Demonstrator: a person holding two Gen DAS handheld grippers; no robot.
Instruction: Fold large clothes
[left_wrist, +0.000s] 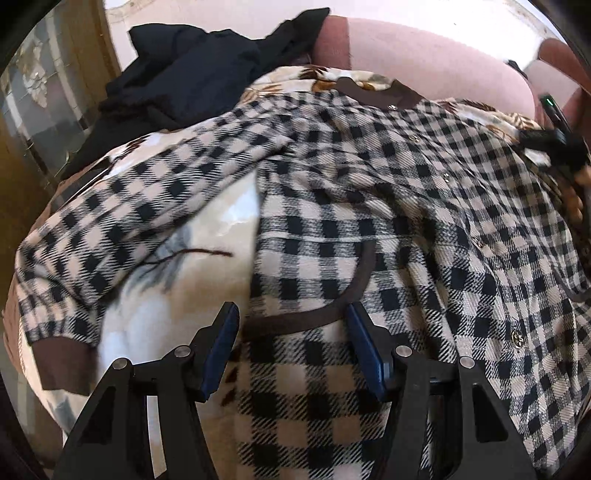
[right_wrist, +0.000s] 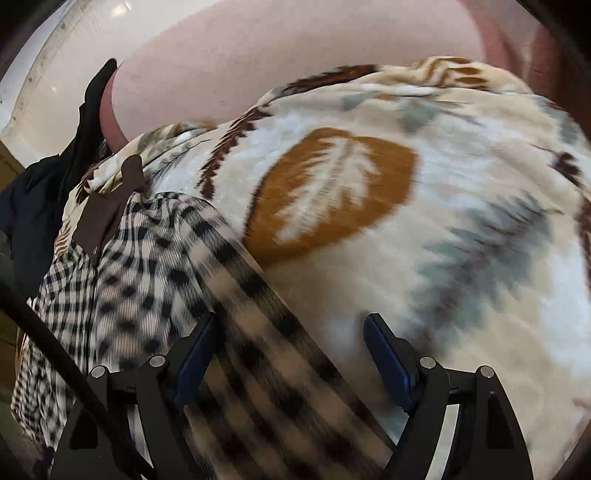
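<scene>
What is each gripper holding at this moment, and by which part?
Nothing is held. The left gripper stands open above the checked jacket, near its pocket. The right gripper is open too; the blurred sleeve passes between its fingers, unclamped.

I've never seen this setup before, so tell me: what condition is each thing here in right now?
Checked jacket: spread flat, front up, not yet folded.
Jacket's sleeve: stretched outward.
Leaf-print blanket: spread beneath the jacket.
Dark clothes: piled, unfolded.
Left gripper: fingers open.
Right gripper: fingers open, over a blurred checked sleeve.
</scene>
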